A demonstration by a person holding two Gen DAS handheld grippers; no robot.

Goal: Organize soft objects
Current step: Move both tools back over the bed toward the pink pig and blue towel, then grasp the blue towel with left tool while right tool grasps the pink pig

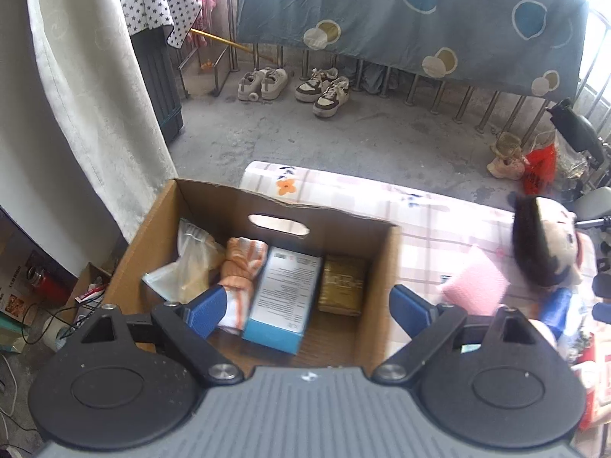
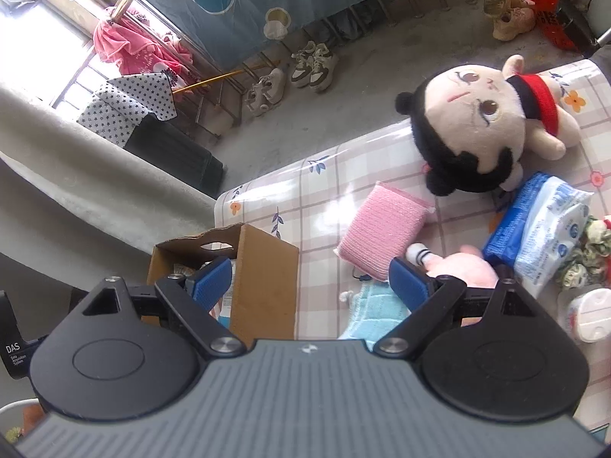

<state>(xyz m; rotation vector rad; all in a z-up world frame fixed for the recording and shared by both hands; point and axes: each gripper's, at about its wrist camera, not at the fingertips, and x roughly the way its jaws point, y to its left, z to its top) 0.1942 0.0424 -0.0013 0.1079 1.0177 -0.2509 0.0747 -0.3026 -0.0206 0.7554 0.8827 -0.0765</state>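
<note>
My left gripper [image 1: 311, 311] hangs open above a cardboard box [image 1: 376, 267] at the table's left end, with nothing between its blue pads. Inside the box lie a rolled orange cloth [image 1: 242, 265], a light blue carton [image 1: 282, 297], a gold packet [image 1: 341, 284] and a clear bag [image 1: 193, 263]. My right gripper [image 2: 309, 282] is open too, empty, over the tablecloth beside the box [image 2: 263, 278]. In front of it lie a pink sponge [image 2: 382, 225], a black-haired plush doll [image 2: 473, 133], a pink plush [image 2: 471, 269], a blue wipes pack [image 2: 542, 229] and a light blue towel [image 2: 376, 311].
The table [image 2: 324, 187] has a checked floral plastic cover. A white lidded tub [image 2: 590, 315] sits at its right edge. Beyond it are bare concrete floor, shoes [image 1: 322, 89], a railing hung with a blue sheet [image 1: 401, 7] and a white curtain [image 1: 88, 87] at left.
</note>
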